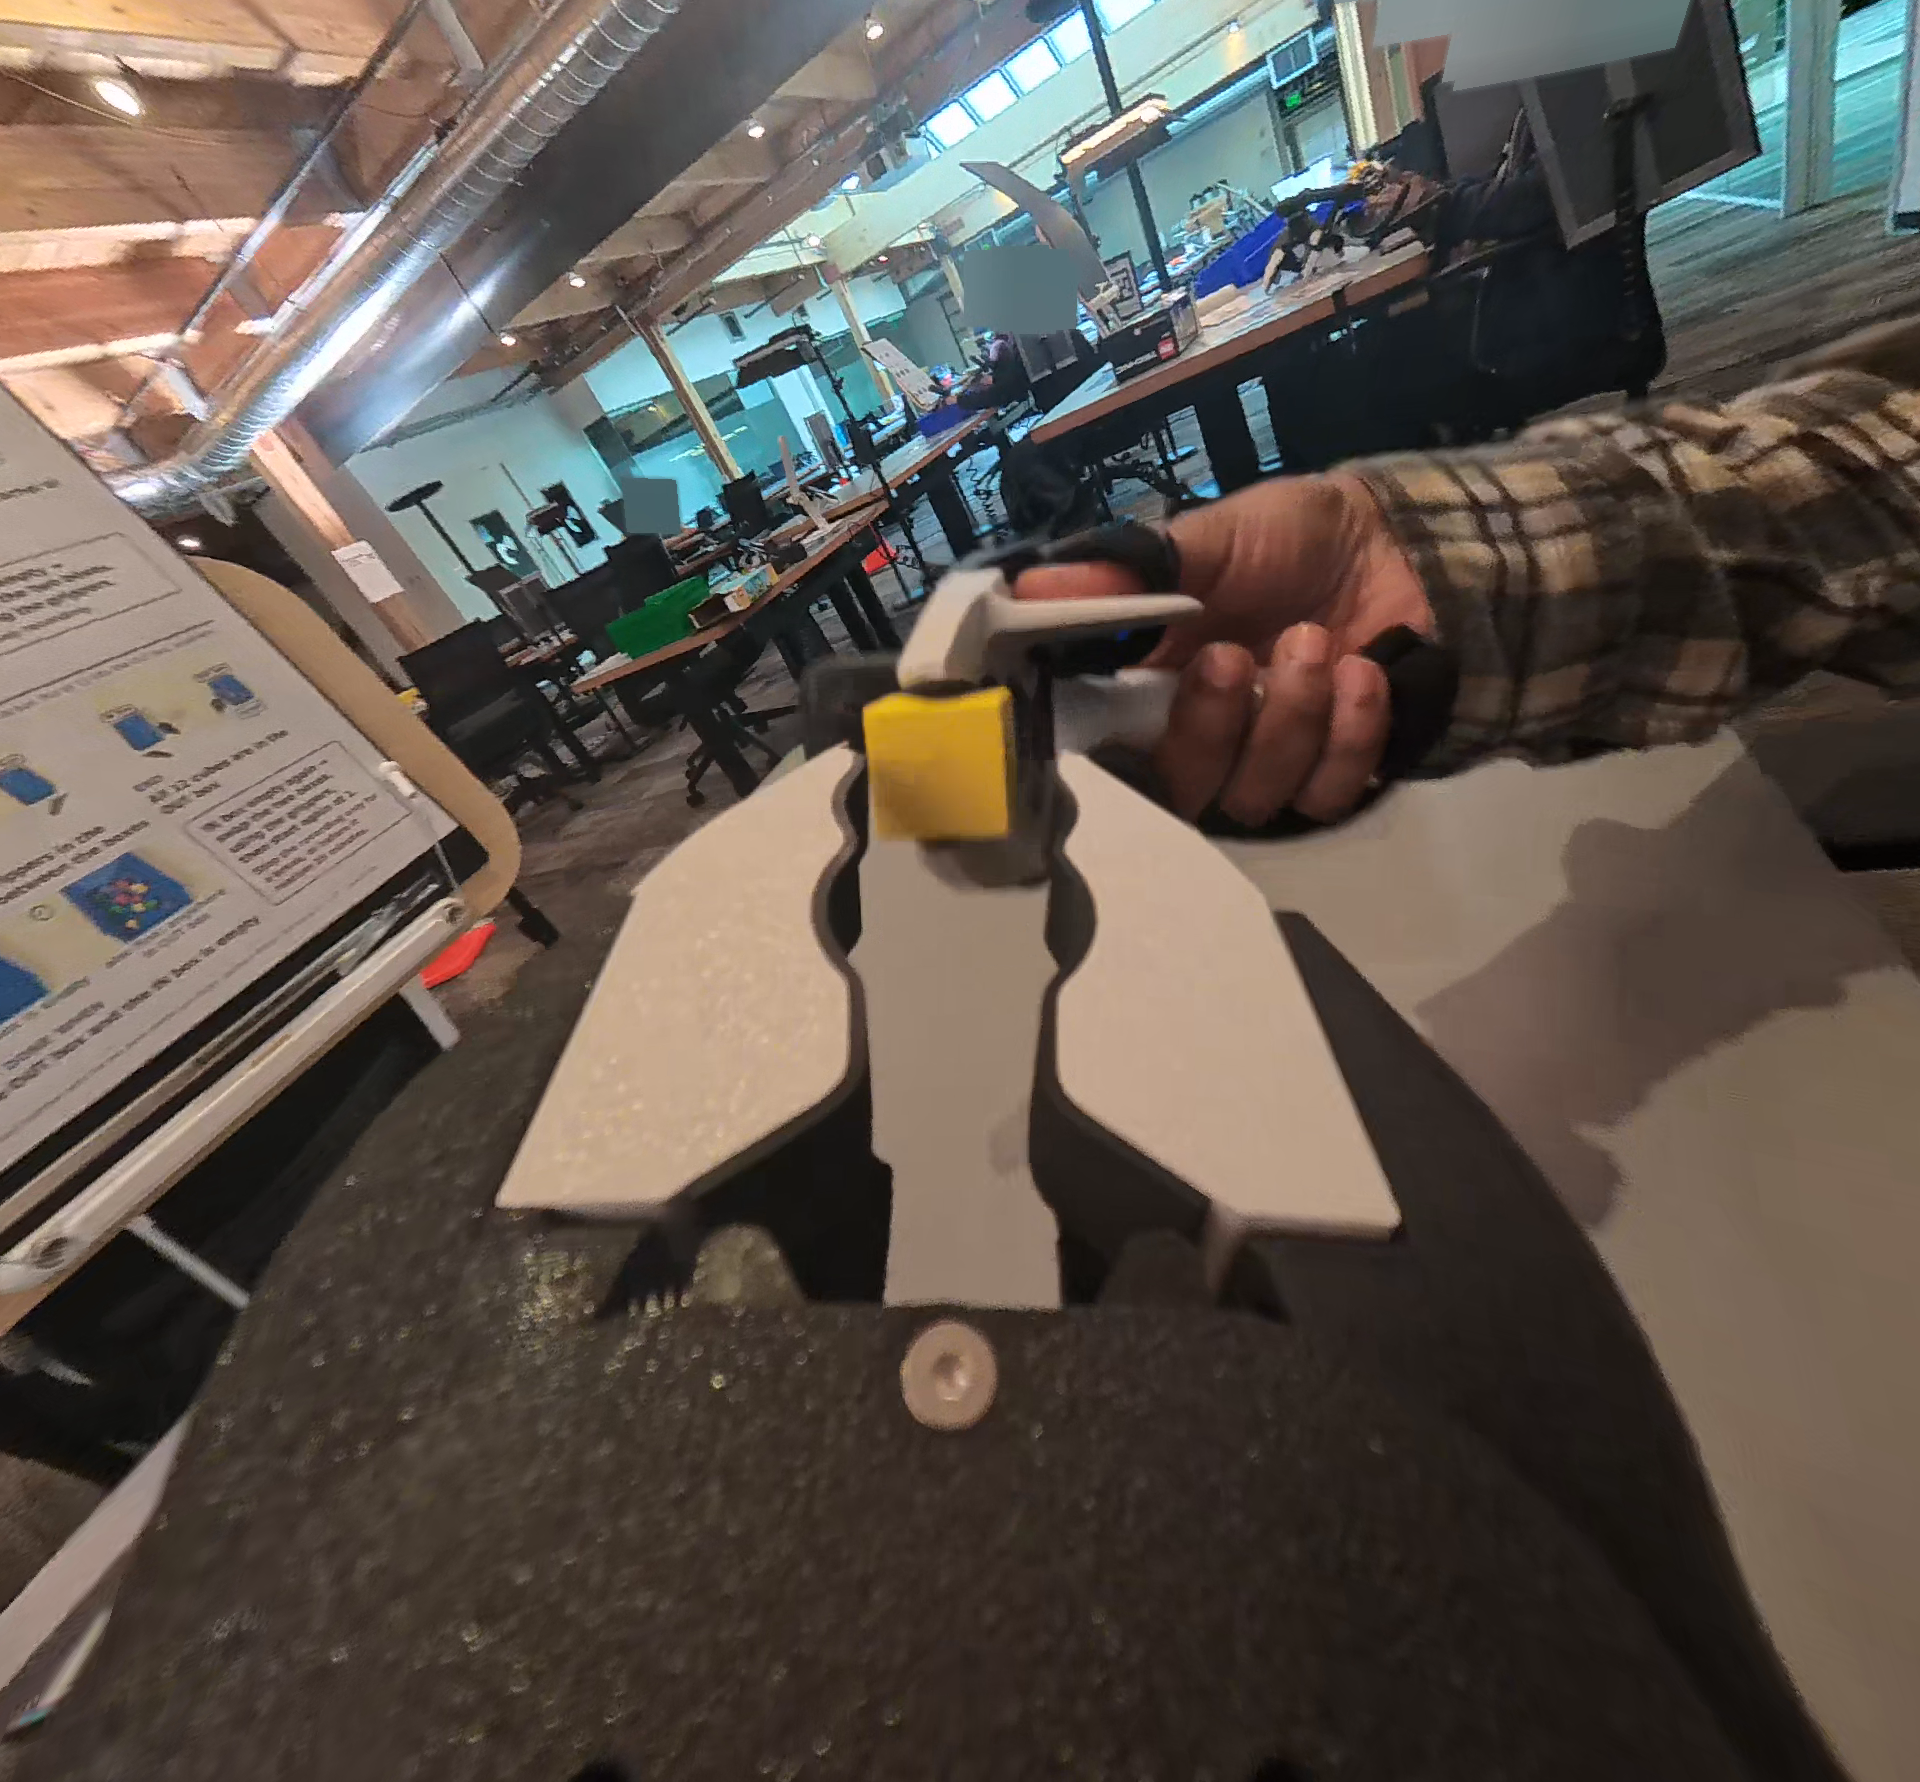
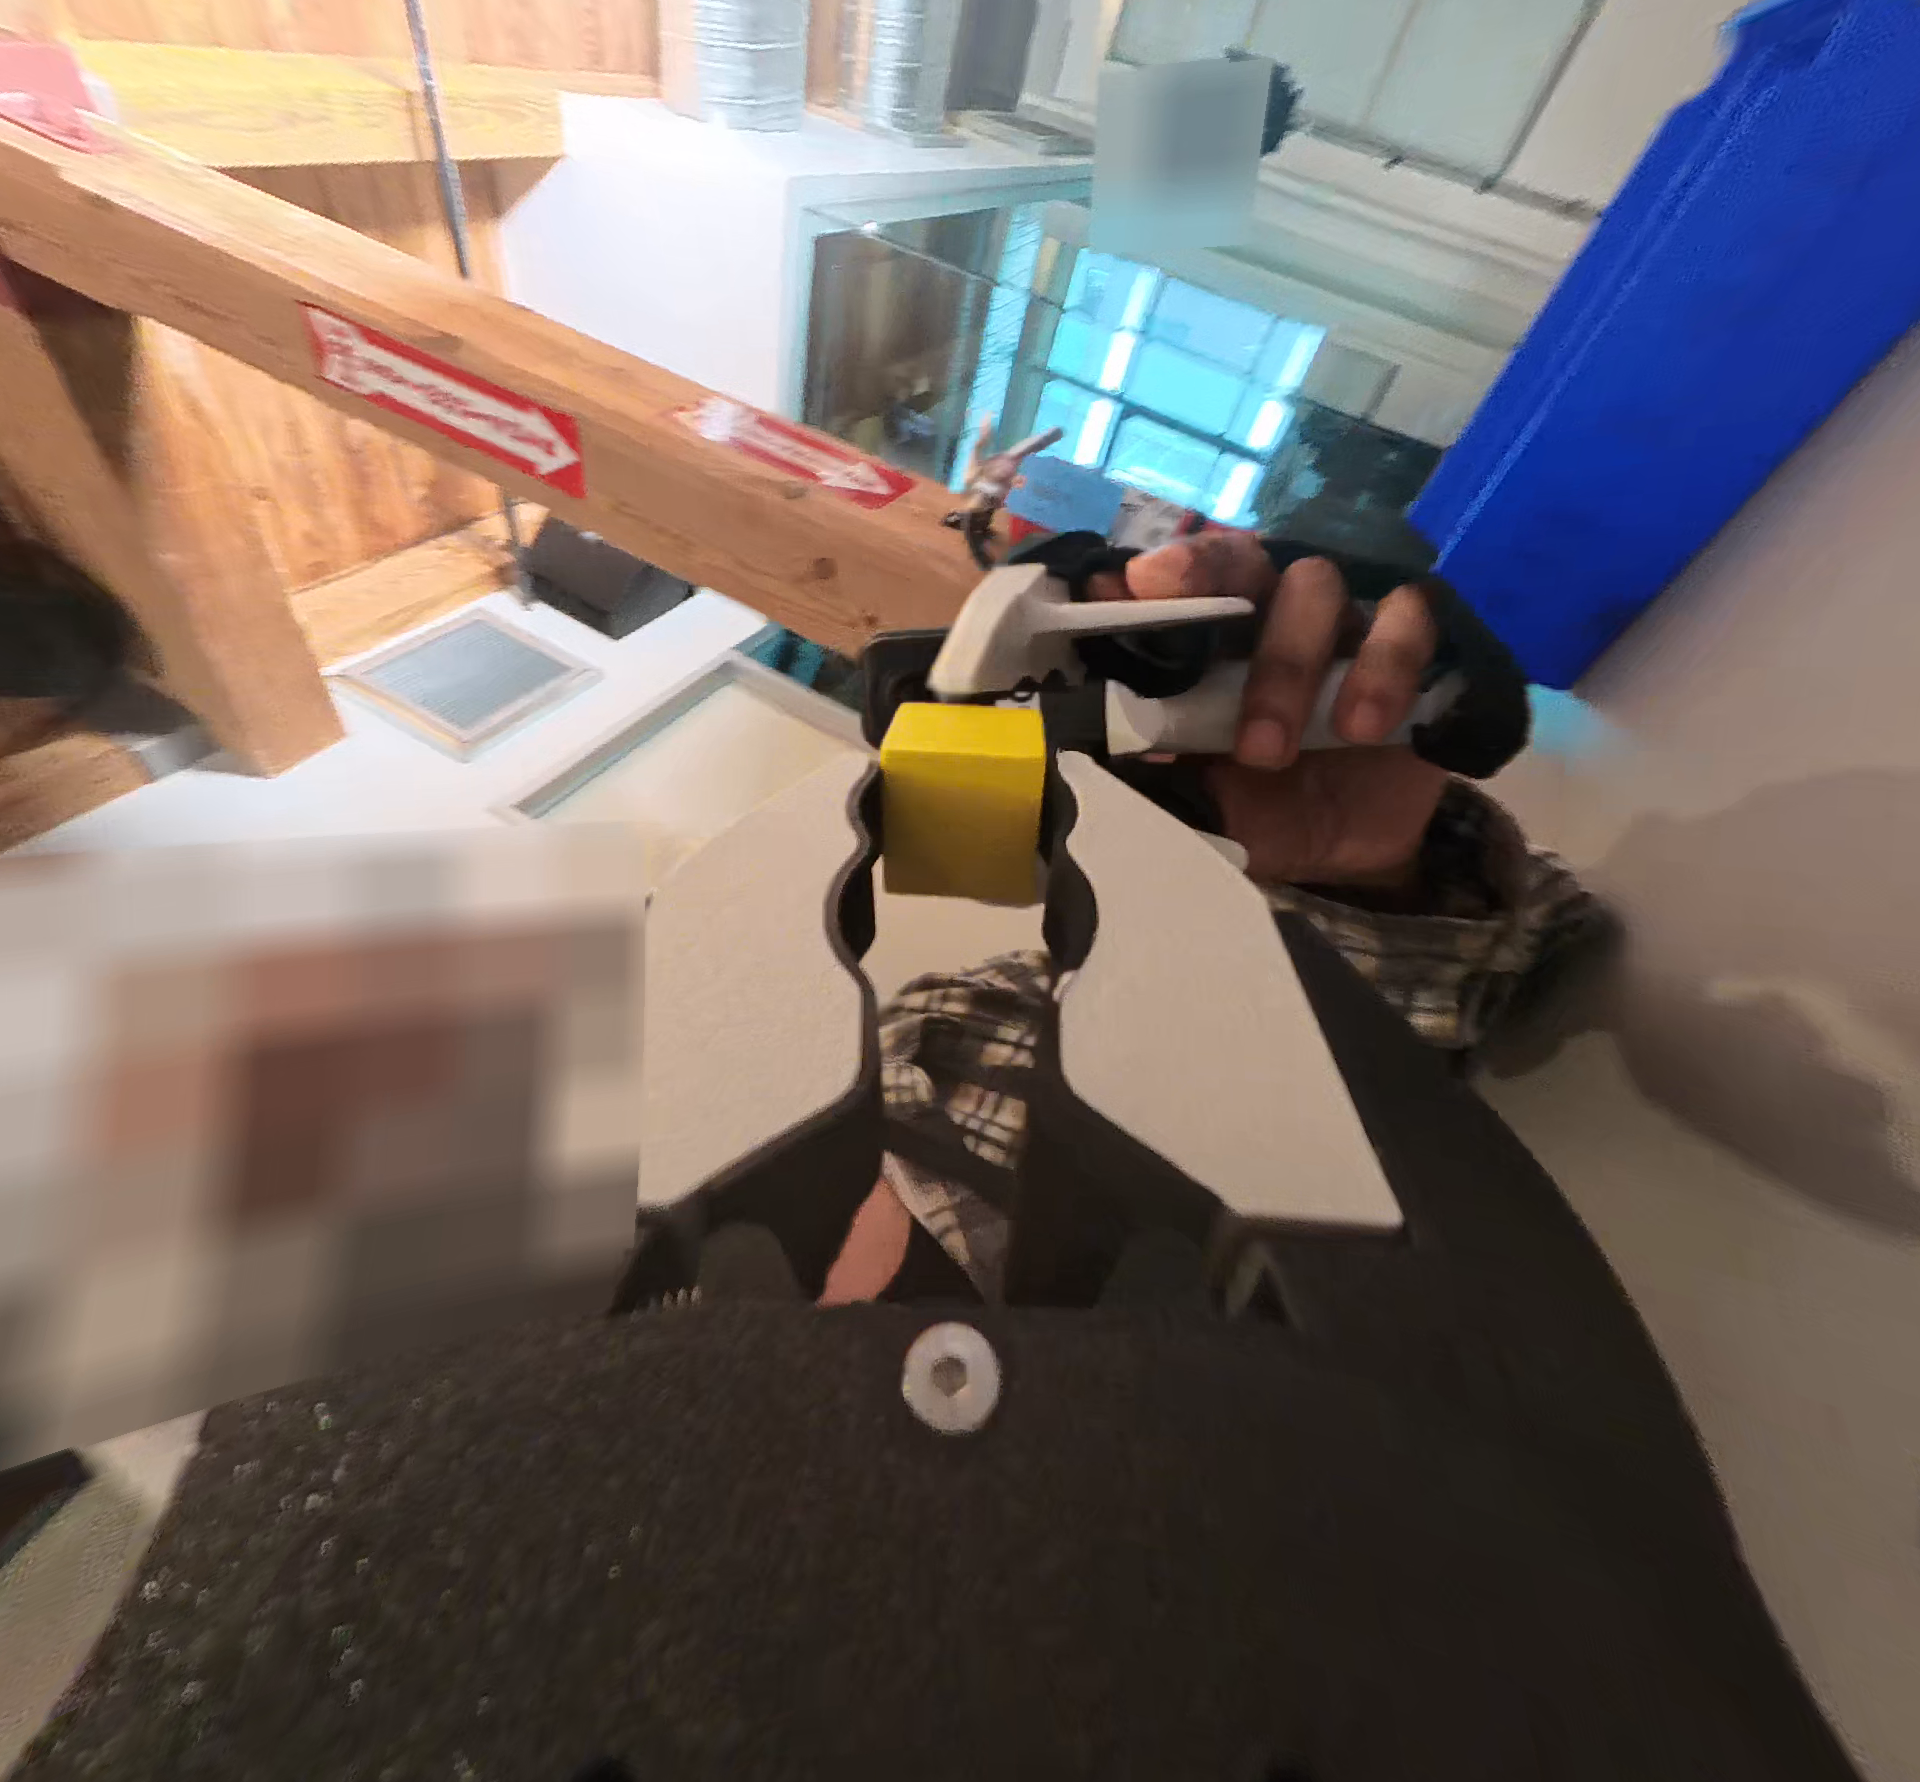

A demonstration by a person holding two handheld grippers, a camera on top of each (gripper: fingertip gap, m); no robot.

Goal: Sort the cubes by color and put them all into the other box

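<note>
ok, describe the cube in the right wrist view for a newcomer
Find the big blue box at right, then the pale tongs mid-frame. The cube sits between their tips: bright yellow, the only cube in view.

A white instruction sheet [image 1: 197, 859] is standing at the left of the left wrist view, clipped to a board with a pale rounded frame; it is carrying blocks of black print and small photos of blue boxes, some lines sharp enough to read. A black carton [image 1: 1148, 350] on a far counter is showing a small red logo square and white lettering, too small to make out. In the right wrist view, two red stickers with white arrows, one [image 2: 442, 399] larger and one [image 2: 795, 454] farther along, are sitting on a slanting wooden beam [image 2: 644, 485]; their lettering is blurring into illegibility.
</note>
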